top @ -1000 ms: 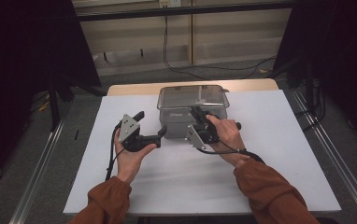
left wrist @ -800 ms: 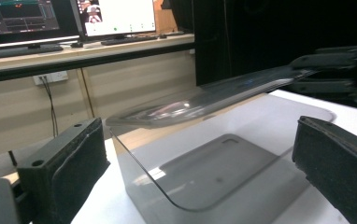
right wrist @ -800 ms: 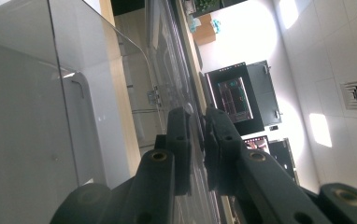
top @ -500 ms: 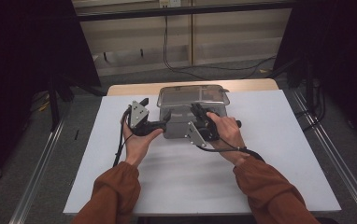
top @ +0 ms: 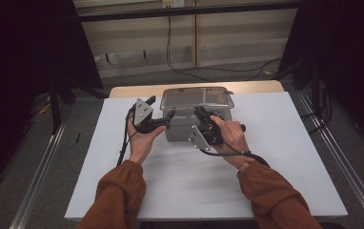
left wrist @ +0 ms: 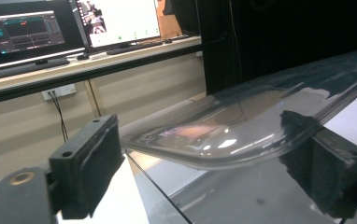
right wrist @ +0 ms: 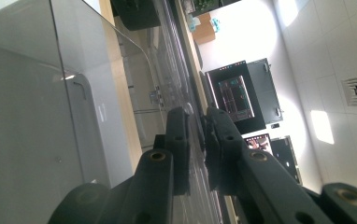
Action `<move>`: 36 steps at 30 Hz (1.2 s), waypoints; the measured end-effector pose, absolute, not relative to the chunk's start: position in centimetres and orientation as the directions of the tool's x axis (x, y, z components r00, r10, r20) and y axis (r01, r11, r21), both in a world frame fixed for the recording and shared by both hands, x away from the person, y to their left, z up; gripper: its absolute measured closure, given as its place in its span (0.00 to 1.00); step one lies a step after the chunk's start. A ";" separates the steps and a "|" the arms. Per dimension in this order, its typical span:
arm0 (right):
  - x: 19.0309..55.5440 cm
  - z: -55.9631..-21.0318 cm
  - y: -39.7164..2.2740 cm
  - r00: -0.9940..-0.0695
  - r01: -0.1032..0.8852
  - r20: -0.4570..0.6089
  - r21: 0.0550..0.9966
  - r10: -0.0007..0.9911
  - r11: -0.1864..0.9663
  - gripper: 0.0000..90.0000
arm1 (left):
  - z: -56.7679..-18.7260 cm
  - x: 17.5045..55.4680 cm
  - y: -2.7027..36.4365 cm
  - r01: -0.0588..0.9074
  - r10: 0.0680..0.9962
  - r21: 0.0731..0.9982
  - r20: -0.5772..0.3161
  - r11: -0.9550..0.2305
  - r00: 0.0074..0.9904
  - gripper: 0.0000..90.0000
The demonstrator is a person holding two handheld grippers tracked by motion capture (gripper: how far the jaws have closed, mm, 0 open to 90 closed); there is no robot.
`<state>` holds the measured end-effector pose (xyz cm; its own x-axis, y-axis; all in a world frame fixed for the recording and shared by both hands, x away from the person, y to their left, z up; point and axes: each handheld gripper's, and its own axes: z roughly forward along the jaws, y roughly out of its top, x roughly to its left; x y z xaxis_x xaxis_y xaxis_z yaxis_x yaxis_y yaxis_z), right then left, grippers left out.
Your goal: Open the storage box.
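Clear plastic lidded box (top: 197, 113) sits at the far middle of the white table sheet (top: 275, 157). Right gripper (top: 203, 116) is pinched nearly closed on the box's lid rim (right wrist: 196, 122), near side. Left gripper (top: 169, 116) is at the left corner: jaws have just been closing, lid edge (left wrist: 242, 135) between the pads (left wrist: 90, 163), not yet clamped.

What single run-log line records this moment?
scene: clear box on white table | right gripper: shut on box rim | left gripper: jaws just closing, box lid edge between them, not yet clamped
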<state>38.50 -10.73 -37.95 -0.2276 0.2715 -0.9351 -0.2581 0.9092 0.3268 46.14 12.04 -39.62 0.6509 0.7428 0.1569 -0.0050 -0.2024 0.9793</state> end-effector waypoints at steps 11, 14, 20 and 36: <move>38.7 -38.4 -11.2 -0.253 -0.253 -0.919 0.364 0.302 0.896 0.86 | -40.0 45.9 11.5 -0.037 0.707 0.969 0.204 -0.245 0.677 0.38; 38.8 -38.7 -11.6 -0.262 -0.238 -0.908 0.388 0.325 0.890 0.79 | -40.0 46.0 11.7 -0.041 0.706 0.966 0.215 -0.255 0.674 0.41; 38.9 -38.8 -12.7 -0.305 -0.185 -0.860 0.475 0.409 0.861 0.63 | -40.0 46.1 11.9 -0.029 0.714 0.970 0.197 -0.241 0.672 0.45; 39.5 -38.7 -15.9 -0.426 -0.050 -0.618 0.745 0.661 0.665 0.24 | -39.9 46.1 11.9 -0.030 0.720 0.973 0.189 -0.227 0.668 0.45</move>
<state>39.53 -15.87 -38.68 -0.4262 0.6607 -0.6180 -0.0503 0.6648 0.7453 46.06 11.89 -39.90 0.6680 0.7198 0.1889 -0.0304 -0.2272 0.9734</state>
